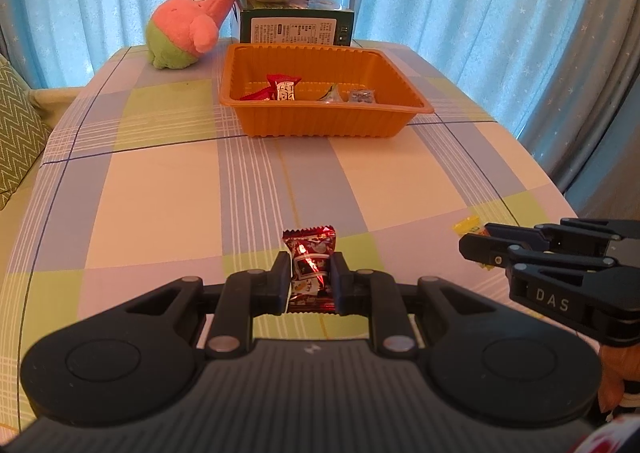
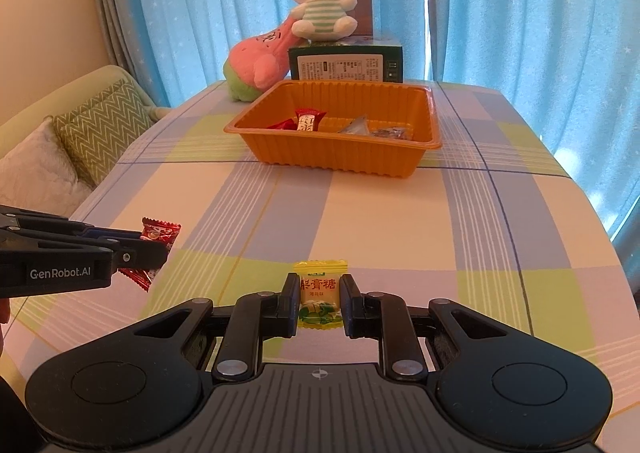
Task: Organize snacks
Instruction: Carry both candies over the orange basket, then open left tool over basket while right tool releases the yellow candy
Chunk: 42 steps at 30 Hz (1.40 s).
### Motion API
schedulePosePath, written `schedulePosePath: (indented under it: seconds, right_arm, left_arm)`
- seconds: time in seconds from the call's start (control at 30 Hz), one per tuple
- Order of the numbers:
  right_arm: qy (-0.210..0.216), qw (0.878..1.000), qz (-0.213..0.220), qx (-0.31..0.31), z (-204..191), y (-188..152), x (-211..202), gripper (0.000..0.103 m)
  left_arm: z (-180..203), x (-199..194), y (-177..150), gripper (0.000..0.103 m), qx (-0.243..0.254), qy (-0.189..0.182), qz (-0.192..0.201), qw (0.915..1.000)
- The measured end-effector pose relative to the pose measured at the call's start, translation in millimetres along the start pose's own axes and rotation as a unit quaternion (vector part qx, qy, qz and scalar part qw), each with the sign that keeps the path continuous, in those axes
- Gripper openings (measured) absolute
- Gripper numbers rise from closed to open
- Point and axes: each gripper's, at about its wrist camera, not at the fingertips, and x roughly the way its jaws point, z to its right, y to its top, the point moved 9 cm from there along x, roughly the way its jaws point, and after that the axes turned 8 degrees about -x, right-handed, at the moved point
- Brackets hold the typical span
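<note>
Red foil, left wrist view: the red candy [image 1: 310, 267] is sitting low centre of frame, the left gripper [image 1: 310, 280] clamping its wrapper on both sides.
Tray, left wrist view: the orange tray [image 1: 256, 121] is lying upper centre, well apart from the candy, already holding a few wrapped sweets.
Other tool, left wrist view: the right gripper [image 1: 472, 249] is entering at the right edge, the yellow candy [image 1: 466, 224] peeking behind its tips.
Yellow wrapper, right wrist view: the yellow candy [image 2: 321, 295] is being pinched low centre by the right gripper [image 2: 321, 299].
Other tool, right wrist view: the left gripper [image 2: 160, 249] is reaching in from the left edge with the red candy [image 2: 160, 231].
Risk, slip: both holds are on loose, glossy wrappers; I judge either sweet could be sliding out during the carry.
Risk, collision: both tools are heading for one tray; simultaneous arrival could be knocking them together or nudging the light tray towards the plush toys [image 2: 256, 65].
</note>
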Motion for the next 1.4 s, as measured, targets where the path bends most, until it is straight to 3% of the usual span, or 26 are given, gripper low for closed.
schedulePosePath:
  seconds: [0.33, 0.63, 1.1, 1.4]
  right_arm:
    - [-0.007, 1.0, 0.003, 0.006, 11.8, 14.8, 2.7, 0.021]
    - [-0.01, 0.999, 0.028, 0.018, 41.4, 71.8, 18.8, 0.021]
    - [-0.013, 0.998, 0.048, 0.049, 95.5, 162.7, 88.3, 0.021]
    - [-0.014, 0.996, 0.038, 0.076, 120.2, 186.2, 130.6, 0.021]
  left_arm:
    - [7.0, 3.2, 23.6, 0.018, 0.0, -0.011, 0.007, 0.9999]
    - [19.0, 22.7, 80.7, 0.018, 0.011, -0.027, 0.024, 0.9993]
    - [9.2, 95.9, 185.2, 0.018, 0.0, -0.029, 0.04, 0.9988]
    - [2.4, 141.2, 222.2, 0.019, -0.02, -0.036, 0.031, 0.9987]
